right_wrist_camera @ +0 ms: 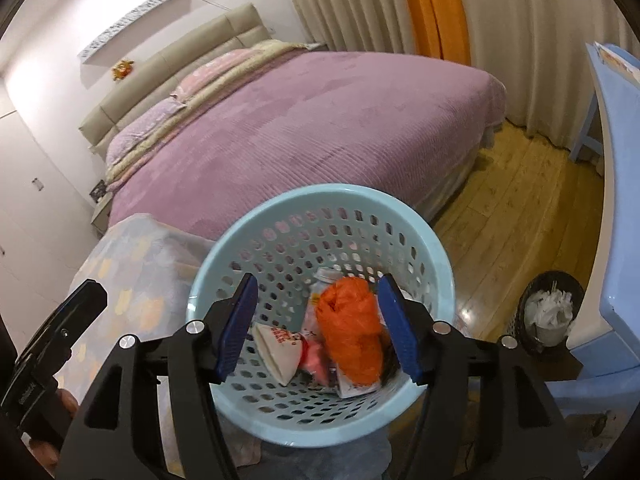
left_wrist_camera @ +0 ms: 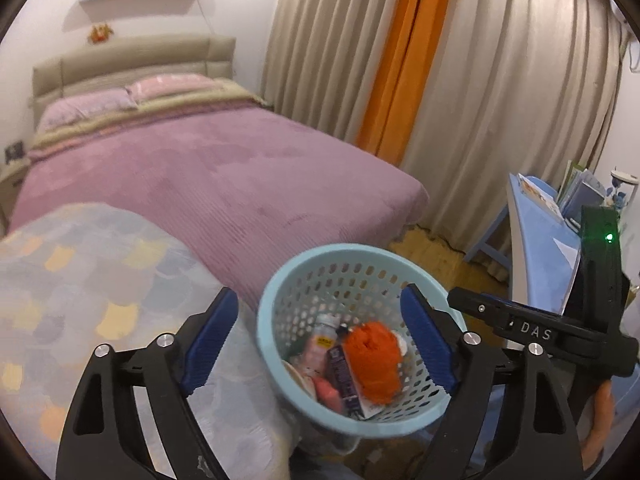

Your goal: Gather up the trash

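Left gripper wide, empty, right gripper parted, empty, above basket

A purple-covered bed carries pillows near its headboard; beside the bed, the wooden floor bears a black bin.

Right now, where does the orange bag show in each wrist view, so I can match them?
Left wrist: orange bag sits low and right of centre, inside the blue basket, between the claw's fingers.
Right wrist: orange bag sits low and just right of centre, in the same basket, beside the right finger.
Shared landmark: the purple bed behind the basket.
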Demonstrator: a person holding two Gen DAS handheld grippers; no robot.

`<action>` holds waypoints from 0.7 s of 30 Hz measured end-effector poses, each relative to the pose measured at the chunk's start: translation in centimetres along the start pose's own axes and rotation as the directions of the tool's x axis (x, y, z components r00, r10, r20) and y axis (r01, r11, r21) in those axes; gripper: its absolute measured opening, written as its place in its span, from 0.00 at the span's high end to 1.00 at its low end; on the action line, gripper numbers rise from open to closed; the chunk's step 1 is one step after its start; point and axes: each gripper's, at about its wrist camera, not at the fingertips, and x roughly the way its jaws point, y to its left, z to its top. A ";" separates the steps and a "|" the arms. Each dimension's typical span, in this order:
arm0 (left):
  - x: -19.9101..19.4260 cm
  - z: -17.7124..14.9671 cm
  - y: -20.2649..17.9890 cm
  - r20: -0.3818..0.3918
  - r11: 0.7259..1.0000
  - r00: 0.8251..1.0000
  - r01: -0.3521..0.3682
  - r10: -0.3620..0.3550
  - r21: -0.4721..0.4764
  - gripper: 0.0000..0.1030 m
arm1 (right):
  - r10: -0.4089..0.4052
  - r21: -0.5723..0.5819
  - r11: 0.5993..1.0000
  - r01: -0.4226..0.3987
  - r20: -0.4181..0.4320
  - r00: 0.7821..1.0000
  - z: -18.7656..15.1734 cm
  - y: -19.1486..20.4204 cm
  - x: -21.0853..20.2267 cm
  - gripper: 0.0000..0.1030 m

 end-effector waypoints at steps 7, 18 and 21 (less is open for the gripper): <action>-5.1 -1.6 -0.1 0.069 0.996 0.994 -0.090 0.089 0.013 0.16 | -0.028 -0.114 0.993 0.041 0.112 0.993 -2.3 4.3 -3.9 0.42; -9.7 -5.0 1.6 0.106 0.964 0.959 -0.256 0.262 -0.071 0.14 | -0.092 -0.198 0.968 0.156 0.296 0.951 -6.2 8.6 -7.4 0.40; -10.2 -5.9 1.9 0.100 0.958 0.955 -0.271 0.280 -0.090 0.14 | -0.093 -0.202 0.966 0.160 0.303 0.948 -6.7 8.7 -7.7 0.40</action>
